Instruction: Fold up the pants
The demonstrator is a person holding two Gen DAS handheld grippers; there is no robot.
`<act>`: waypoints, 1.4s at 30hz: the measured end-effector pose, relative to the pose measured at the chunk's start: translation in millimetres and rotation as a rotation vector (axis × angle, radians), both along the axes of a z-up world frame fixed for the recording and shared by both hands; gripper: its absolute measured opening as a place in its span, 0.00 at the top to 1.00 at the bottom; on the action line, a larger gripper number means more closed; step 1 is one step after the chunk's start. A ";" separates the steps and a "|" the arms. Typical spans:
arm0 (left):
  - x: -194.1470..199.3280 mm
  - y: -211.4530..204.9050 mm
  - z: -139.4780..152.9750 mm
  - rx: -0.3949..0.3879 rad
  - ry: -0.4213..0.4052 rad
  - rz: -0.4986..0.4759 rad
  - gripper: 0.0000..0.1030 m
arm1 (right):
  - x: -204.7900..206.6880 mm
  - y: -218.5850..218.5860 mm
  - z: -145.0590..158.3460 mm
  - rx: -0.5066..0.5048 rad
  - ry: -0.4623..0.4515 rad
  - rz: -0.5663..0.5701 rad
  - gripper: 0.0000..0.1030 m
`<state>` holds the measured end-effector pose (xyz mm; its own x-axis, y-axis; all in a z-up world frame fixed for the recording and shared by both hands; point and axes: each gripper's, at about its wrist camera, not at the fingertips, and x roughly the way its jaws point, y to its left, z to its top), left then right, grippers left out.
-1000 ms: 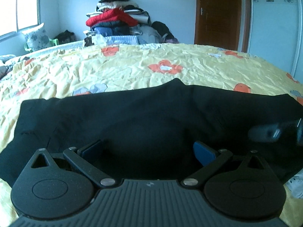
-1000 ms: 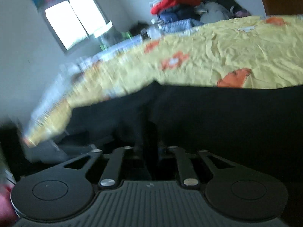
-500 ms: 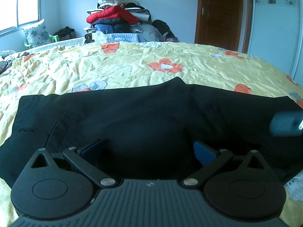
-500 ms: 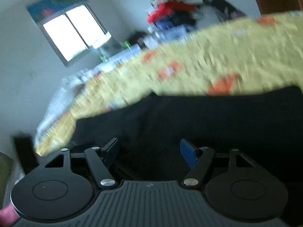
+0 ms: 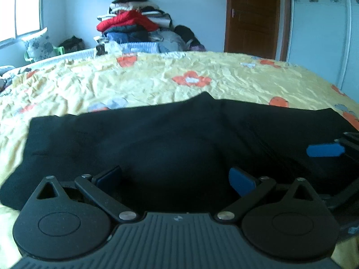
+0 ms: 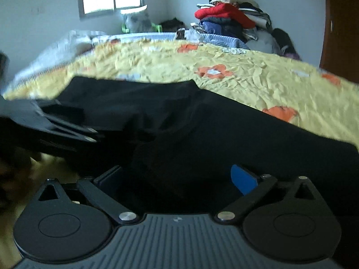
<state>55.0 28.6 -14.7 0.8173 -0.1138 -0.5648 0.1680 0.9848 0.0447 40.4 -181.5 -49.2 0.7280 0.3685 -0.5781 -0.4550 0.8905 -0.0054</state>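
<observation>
Fingers [image 5: 243,180] of the left gripper [image 5: 175,179] spread wide and released, hovering low over the near edge of the black pants [image 5: 157,148], with nothing between the pads; fingers [image 6: 243,179] of the right gripper [image 6: 175,177] likewise parted and empty, close above the dark cloth. Pants [image 6: 224,139] lying flat across the near side of the bed [image 5: 157,76], on the yellow flowered bedspread [image 6: 269,83], with the pointed crotch directed to the far side and one end toward the window. Right gripper seen also from the left view at the right margin, blue pad [image 5: 325,150] just above the fabric; left gripper appearing as a blurred dark shape at the left of the right view. Probably the moment for taking a new hold before the next fold: best to lower each pair of fingers onto the near hem, to pinch all layers together and not only the top one, to lift both ends evenly, then to carry the cloth across so that the edges meet without wrinkles. Risk of a slipping layer if the grip is shallow. No container visible; only a pile of clothes [image 5: 132,27] heaped beyond the bed, near the door [image 5: 253,15]
</observation>
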 end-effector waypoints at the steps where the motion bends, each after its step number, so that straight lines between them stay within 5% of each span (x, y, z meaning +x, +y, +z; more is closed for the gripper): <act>1: -5.1 4.5 2.9 0.012 -0.018 0.004 0.00 | -0.7 2.1 -0.5 -0.012 -0.004 -0.005 0.00; 6: -11.6 40.8 11.7 0.083 -0.080 0.103 0.00 | 0.4 2.5 -2.9 -0.010 -0.008 -0.020 0.00; 10: 6.7 80.5 1.7 0.053 0.015 0.172 0.00 | -0.3 2.7 -3.1 -0.012 -0.009 -0.020 0.00; 21: 7.9 93.4 -6.1 0.036 -0.010 0.137 0.00 | 0.0 2.4 -3.2 -0.013 -0.010 -0.018 0.00; 27: 12.3 89.2 20.0 -0.005 -0.049 0.055 0.00 | -0.3 2.3 -3.4 -0.015 -0.011 -0.018 0.00; 33: 77.6 100.6 12.7 -0.125 0.133 -0.008 0.08 | 0.5 2.2 -3.3 -0.016 -0.011 -0.019 0.00; 42: 102.0 98.5 13.7 -0.073 0.112 0.021 0.11 | 0.6 2.5 -3.1 -0.016 -0.012 -0.020 0.00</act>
<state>157.0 127.2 -0.9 0.7525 -0.1411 -0.6433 0.1470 0.9881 -0.0447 41.0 -178.9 -52.3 0.7419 0.3445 -0.5753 -0.4370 0.8991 -0.0252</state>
